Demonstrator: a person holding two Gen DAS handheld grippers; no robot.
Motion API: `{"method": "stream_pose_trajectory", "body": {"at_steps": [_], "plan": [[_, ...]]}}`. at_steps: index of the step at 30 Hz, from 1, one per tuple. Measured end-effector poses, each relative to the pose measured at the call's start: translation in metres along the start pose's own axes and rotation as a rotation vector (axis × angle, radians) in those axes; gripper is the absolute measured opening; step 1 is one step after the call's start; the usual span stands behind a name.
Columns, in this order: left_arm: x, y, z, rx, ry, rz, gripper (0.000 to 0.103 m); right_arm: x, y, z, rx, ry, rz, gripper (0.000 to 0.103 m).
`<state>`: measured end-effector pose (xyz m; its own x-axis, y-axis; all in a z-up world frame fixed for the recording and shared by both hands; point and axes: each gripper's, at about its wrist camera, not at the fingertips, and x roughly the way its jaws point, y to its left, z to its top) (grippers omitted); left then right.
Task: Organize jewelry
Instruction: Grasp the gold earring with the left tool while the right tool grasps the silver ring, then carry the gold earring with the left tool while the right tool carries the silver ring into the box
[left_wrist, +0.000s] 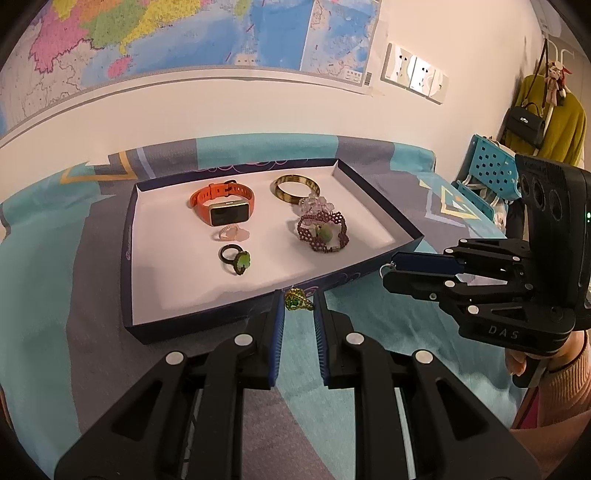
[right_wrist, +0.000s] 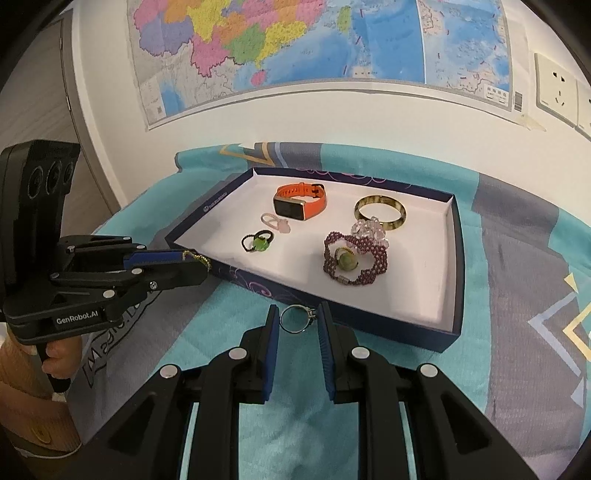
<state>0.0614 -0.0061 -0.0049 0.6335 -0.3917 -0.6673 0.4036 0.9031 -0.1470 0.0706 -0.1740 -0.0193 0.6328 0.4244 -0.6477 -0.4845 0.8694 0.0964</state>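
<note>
On left gripper (right_wrist: 192, 258) "GenRobot.AI", fingers clamping beaded ring (left_wrist: 297, 300); right's (right_wrist: 295, 317) on silver ring (right_wrist: 295, 319).

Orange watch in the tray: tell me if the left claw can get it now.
Probably not to grasp: the left claw is shut on a beaded ring. The path over the tray wall to the orange watch looks free.

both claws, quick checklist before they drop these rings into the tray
1. Left claw grips gold-green ring: ok, pinched at the tips.
2. Right claw grips silver ring: cannot tell, pads flank it but contact is unclear.
3. Rings over the tray: not ok, both sit short of the near wall.
4. Free floor near black-green ring: ok.
5. Claws apart from each other: ok.
</note>
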Motion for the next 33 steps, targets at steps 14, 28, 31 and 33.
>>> {"method": "stream_pose_trajectory", "body": {"at_steps": [14,28,31,33], "plan": [[0.001,0.005,0.009,0.001,-0.014,0.014,0.016,0.004,-0.005,0.014,0.005,-0.021,-0.002,0.019],[0.006,0.010,0.016,-0.005,-0.014,0.021,0.016,0.009,-0.010,0.021,0.008,-0.021,-0.010,0.019],[0.008,0.011,0.018,-0.005,-0.015,0.025,0.016,0.011,-0.012,0.024,0.009,-0.020,-0.010,0.019],[0.009,0.012,0.020,-0.005,-0.014,0.025,0.016,0.012,-0.012,0.024,0.010,-0.020,-0.010,0.019]]}}
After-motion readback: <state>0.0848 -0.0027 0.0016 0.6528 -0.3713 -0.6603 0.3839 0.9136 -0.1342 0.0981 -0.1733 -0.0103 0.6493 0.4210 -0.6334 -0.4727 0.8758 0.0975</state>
